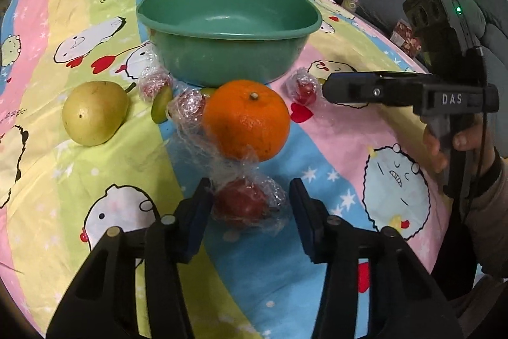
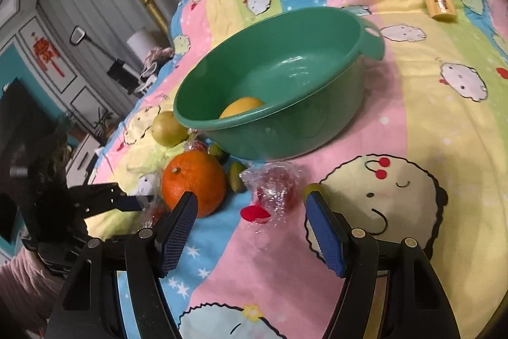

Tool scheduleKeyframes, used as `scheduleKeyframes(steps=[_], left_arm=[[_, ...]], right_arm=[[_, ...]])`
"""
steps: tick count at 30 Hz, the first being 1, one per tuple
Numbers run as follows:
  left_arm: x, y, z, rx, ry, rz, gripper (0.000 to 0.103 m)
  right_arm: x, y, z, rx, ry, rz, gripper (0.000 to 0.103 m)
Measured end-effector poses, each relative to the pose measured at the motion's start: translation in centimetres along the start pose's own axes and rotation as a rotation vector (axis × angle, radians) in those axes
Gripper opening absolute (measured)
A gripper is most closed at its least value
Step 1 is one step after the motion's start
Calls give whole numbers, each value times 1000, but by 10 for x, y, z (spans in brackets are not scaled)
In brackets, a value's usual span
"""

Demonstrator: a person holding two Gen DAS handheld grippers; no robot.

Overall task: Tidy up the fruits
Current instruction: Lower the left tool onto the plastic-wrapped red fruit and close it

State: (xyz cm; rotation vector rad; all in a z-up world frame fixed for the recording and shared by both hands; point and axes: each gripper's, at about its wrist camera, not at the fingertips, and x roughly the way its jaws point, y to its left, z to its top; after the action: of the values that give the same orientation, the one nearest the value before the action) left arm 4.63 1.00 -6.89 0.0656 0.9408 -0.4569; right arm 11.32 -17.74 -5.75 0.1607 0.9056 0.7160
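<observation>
Only right wrist view shows yellow fruit [image 2: 242, 107] inside basin [image 2: 317, 129].

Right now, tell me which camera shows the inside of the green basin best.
The right wrist view: it looks down into the green basin, showing a yellow fruit against its near wall. The left wrist view sees the green basin from lower, so the near wall hides the bottom and that fruit.

Cartoon bedsheet [image 1: 95, 180] under basin [image 1: 228, 53], fruits.
</observation>
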Motion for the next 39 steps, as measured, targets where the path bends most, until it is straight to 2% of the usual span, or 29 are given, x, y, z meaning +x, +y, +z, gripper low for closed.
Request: scheduleKeyframes(steps=[2, 6, 11, 14, 17, 19, 21, 23, 27, 36, 38, 39], left_arm=[[-1, 3, -3, -24, -5, 12, 41], [-4, 8, -6, -51, -17, 10, 39], [-8, 9, -9, -60, -30, -13, 35], [-10, 6, -10, -45, -32, -20, 35], [-9, 8, -12, -46, -30, -27, 35], [-8, 9, -13, -51, -29, -35, 35], [-7, 10, -13, -54, -29, -39, 35], [-8, 9, -14, -47, -30, -34, 35], [-10, 8, -15, -42, -34, -32, 34], [-33, 2, -18, -46, -78, -70, 34], [-39, 3, -17, -62, -99, -84, 30], [-43, 4, -17, -74, -112, -93, 26]], right_arm=[[3, 6, 1, -37, 15, -14, 71], [4, 17, -1, -143, 18, -98, 71], [13, 25, 4, -209, 26, -121, 68], [27, 29, 8, -252, 60, -160, 62], [37, 28, 11, -277, 92, -195, 50], [40, 24, 13, -281, 95, -201, 46], [41, 24, 14, -285, 98, -211, 35], [40, 23, 12, -284, 93, -214, 33], [29, 22, 11, -256, 59, -180, 32], [-1, 28, 9, -190, 9, -5, 32], [-8, 30, 9, -179, -8, 23, 32], [-12, 31, 9, -174, -20, 43, 32]])
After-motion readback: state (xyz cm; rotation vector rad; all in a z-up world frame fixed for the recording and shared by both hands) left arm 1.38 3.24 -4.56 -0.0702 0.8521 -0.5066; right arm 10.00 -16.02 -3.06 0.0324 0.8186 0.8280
